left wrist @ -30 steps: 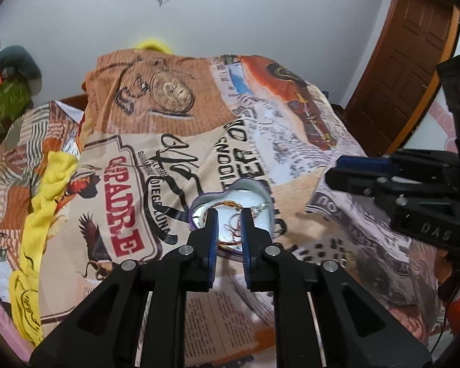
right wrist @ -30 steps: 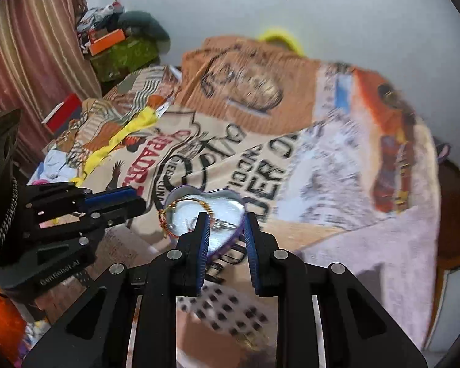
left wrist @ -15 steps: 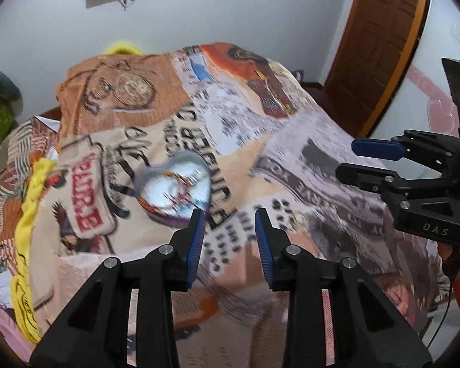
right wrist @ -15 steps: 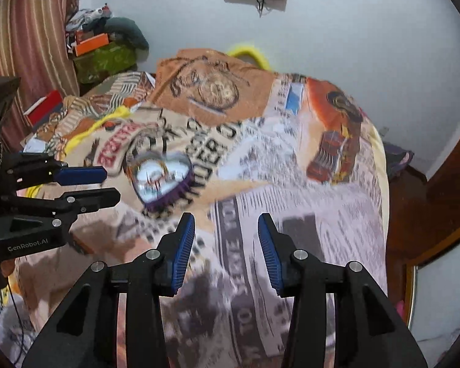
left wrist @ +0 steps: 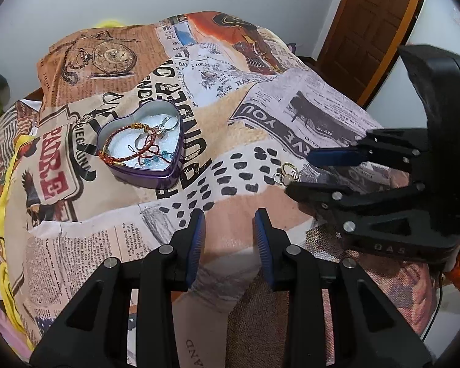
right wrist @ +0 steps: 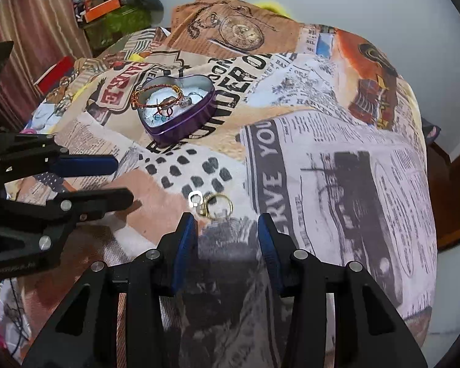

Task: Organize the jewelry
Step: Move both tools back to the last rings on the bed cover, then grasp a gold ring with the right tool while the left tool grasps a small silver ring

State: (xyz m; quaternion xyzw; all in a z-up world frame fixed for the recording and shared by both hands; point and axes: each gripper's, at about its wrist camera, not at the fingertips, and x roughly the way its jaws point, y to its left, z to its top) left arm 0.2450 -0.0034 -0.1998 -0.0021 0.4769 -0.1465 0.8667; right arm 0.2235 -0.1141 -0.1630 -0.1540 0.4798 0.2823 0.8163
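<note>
A purple heart-shaped tin (left wrist: 128, 175) (right wrist: 196, 125) sits on the printed bedspread, holding a red-and-gold cord bracelet (left wrist: 124, 136) (right wrist: 156, 87), silver rings and blue beads. A gold ring (right wrist: 219, 205) (left wrist: 289, 170) and a small silver ring (right wrist: 195, 199) (left wrist: 277, 178) lie loose on the bedspread. My right gripper (right wrist: 227, 230) is open and empty, just short of the two loose rings. My left gripper (left wrist: 229, 224) is open and empty, well short of the tin; it also shows at the left of the right wrist view (right wrist: 119, 178).
The bedspread (right wrist: 337, 153) covers a bed that drops off at the right toward a brown door (left wrist: 377, 24). A yellow cloth (left wrist: 6, 184) lies along the left side. Boxes and bags (right wrist: 113, 12) are piled by a curtain at far left.
Both grippers have pulled back from the tin, opened wide, and swung right. The right gripper now sits by the two loose rings.
</note>
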